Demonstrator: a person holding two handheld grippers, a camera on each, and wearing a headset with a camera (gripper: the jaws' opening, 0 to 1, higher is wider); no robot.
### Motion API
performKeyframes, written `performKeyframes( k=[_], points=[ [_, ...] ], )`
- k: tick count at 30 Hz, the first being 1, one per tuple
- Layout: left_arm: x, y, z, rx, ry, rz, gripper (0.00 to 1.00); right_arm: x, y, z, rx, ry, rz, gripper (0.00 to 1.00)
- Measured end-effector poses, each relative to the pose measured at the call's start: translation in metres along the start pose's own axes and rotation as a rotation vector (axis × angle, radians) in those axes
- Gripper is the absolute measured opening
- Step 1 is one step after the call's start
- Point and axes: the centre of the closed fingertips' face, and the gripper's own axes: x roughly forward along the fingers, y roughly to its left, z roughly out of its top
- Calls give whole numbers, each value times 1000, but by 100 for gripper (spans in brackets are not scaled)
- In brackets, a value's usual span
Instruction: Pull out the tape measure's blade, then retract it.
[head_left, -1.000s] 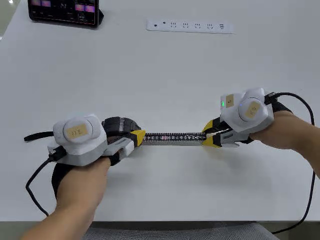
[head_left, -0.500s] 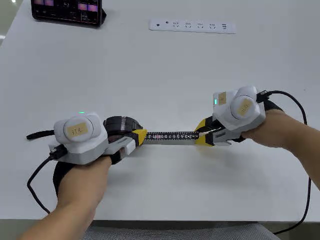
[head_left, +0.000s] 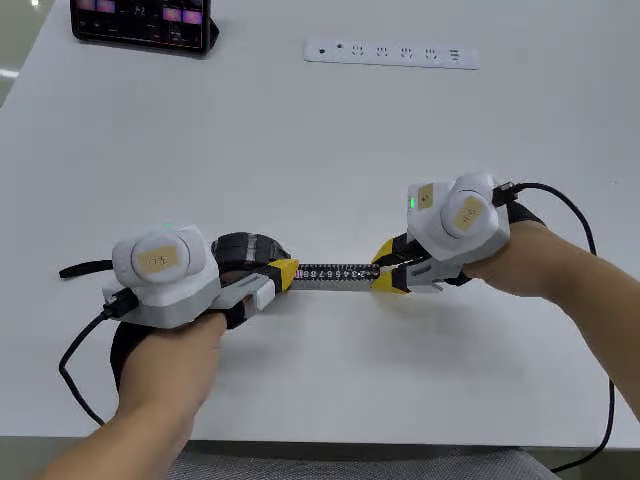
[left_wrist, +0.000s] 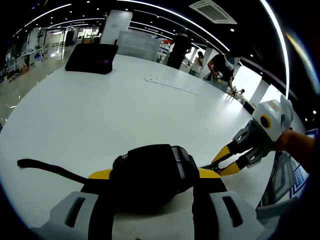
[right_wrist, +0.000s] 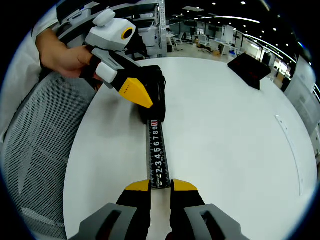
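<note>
on table (head_left: 330, 150) – left gripper (head_left: 262, 272) clamps tape measure (head_left: 243, 250); right gripper (head_left: 388, 278) pinches blade (head_left: 335, 272) tip.

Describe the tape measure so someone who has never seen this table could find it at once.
On the big white table, look near the front edge, between two yellow-tipped grippers. The left gripper clamps a chunky black rounded case, whose narrow dark numbered blade runs to the right gripper. Unlike the far white power strip and dark tablet, it carries a printed scale.

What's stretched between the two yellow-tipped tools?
The tape measure's numbered blade, running from the black case in the left tool to the right tool; clearest in the right gripper view.
</note>
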Motion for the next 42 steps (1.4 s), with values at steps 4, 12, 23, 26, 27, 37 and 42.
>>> performKeyframes(
  k=[4,12,23,26,27,37,42],
  points=[
    [0,0,0,-2,-1,-2,58,3,0,5,-1,-7,4,10],
    [0,1,0,-5,0,-5,58,12,2,14,0,-21,13,10],
    [1,2,0,-6,1,-8,58,24,4,27,2,-48,27,10],
    [2,2,0,-7,1,-10,58,27,4,32,5,-57,30,10],
    [2,2,0,-7,1,-10,58,28,4,33,4,-59,30,10],
    [2,2,0,-11,0,-13,58,39,6,48,1,-82,37,10],
    [2,2,0,-12,0,-15,58,44,6,55,0,-91,42,10]
  ],
)
